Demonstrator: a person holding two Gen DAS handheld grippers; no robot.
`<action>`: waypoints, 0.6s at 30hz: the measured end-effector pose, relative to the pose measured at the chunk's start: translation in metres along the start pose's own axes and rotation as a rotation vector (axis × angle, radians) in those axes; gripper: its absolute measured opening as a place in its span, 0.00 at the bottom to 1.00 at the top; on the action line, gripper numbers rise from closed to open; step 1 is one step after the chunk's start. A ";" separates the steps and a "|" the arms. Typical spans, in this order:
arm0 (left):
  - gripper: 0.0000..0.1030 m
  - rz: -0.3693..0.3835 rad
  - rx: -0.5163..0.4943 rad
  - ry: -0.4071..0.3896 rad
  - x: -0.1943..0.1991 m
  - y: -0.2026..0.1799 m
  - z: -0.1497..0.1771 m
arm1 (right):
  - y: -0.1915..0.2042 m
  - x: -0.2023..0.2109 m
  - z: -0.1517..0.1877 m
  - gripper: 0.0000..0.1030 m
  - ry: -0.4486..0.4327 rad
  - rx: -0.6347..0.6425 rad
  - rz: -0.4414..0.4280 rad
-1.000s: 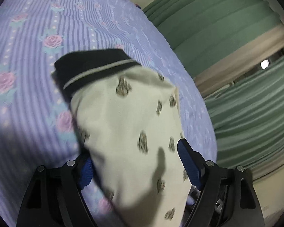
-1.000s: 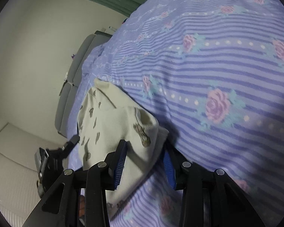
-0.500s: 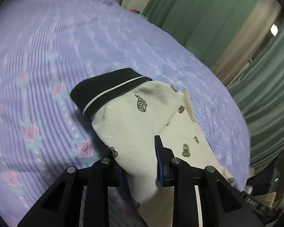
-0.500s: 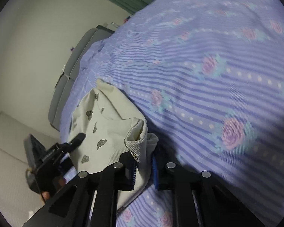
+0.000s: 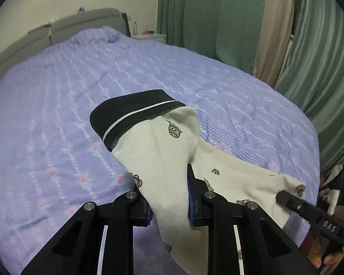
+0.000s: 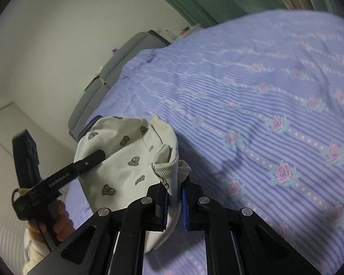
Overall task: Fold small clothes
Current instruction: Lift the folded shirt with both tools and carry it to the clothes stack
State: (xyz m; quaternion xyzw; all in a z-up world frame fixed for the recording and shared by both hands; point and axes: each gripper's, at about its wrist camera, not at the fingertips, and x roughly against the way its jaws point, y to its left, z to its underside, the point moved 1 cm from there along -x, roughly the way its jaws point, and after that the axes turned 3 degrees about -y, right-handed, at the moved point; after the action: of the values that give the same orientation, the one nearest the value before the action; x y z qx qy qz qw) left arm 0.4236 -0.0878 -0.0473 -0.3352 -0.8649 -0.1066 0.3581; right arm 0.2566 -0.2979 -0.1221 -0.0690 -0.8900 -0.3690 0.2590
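Note:
A small cream polo shirt (image 5: 162, 146) with little dark prints and a black collar (image 5: 130, 116) hangs lifted above the purple floral bedspread (image 5: 80, 80). My left gripper (image 5: 166, 178) pinches a thick fold of it just below the collar, its jaws still closing on the cloth. In the right wrist view my right gripper (image 6: 174, 188) is shut on a ribbed edge of the same shirt (image 6: 117, 160). The shirt stretches between the two grippers. Each view shows the other gripper's black finger against the cloth, the right one (image 5: 286, 199) and the left one (image 6: 98, 155).
The bed (image 6: 263, 114) fills most of both views, with a grey headboard (image 5: 57, 29) at its far end. Green curtains (image 5: 217, 18) hang along the right, and a white nightstand (image 5: 149, 36) stands by the headboard. A person's hand (image 6: 59, 217) grips the left tool's handle.
Both grippers have closed on the shirt and lifted it off the bedspread. The left one has also rolled, so the headboard and curtains now show.

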 end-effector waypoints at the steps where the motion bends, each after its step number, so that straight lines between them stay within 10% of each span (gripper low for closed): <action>1: 0.23 -0.012 -0.010 -0.008 0.008 -0.002 0.001 | 0.005 0.005 0.000 0.10 -0.001 0.015 -0.005; 18: 0.23 -0.190 -0.078 -0.214 0.218 0.009 0.042 | 0.129 0.106 0.050 0.10 -0.039 0.272 -0.229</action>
State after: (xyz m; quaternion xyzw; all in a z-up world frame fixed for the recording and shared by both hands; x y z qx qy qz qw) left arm 0.2932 0.0463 0.0724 -0.2750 -0.9212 -0.1373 0.2386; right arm 0.1856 -0.1776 -0.0175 0.0611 -0.9386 -0.2709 0.2049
